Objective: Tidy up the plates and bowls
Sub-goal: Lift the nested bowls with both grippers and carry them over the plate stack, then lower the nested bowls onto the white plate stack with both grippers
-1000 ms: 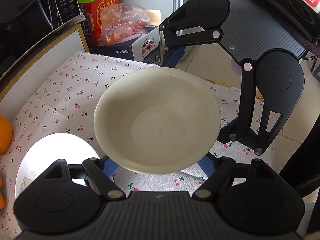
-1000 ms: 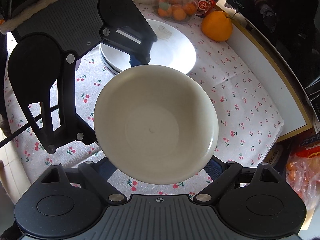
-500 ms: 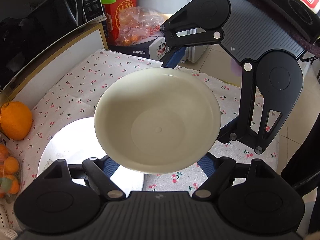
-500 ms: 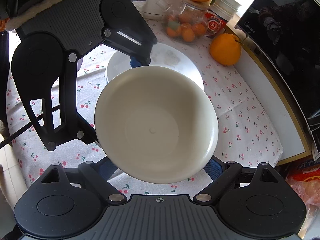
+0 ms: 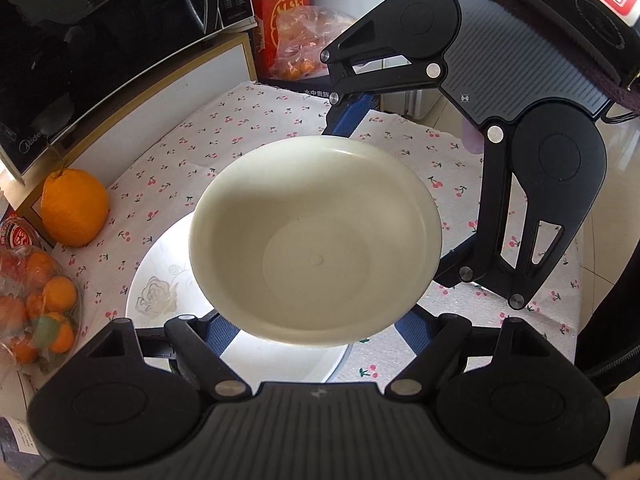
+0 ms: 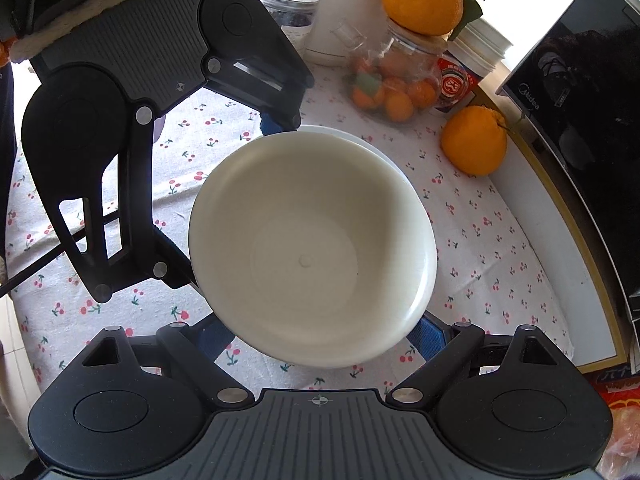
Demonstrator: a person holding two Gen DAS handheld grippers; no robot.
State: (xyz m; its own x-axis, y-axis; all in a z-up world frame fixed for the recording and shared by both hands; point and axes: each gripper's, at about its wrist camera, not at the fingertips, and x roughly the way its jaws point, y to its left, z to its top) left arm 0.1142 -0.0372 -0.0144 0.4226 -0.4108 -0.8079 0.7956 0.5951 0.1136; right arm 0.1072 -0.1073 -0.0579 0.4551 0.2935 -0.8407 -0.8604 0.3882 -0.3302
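the cherry-print tablecloth (image 5: 256, 120) spreads under everything, with the microwave (image 5: 100, 40) along its far side and a white rose-printed plate (image 5: 160, 280) lying flat on it. above that plate hangs the cream bowl (image 5: 316, 240), clear of the cloth and carried between both tools: the left gripper (image 5: 316, 330) has its fingers spread wide around the near rim, and the right gripper (image 6: 320, 332) clasps the opposite rim just as wide (each tool shows in the other's camera across the bowl). the bowl is round, so it has no long axis; its mouth faces up, tipped a little toward each lens, rim roughly level. the step in hand looks like setting the bowl onto the plate below. to do it well, keep both hands level with each other, centre the bowl over the plate, lower it squarely, and let go only once its base rests. a large orange (image 5: 74, 210) and smaller bagged oranges (image 5: 36, 312) sit just beside the plate, so come down clear of them.
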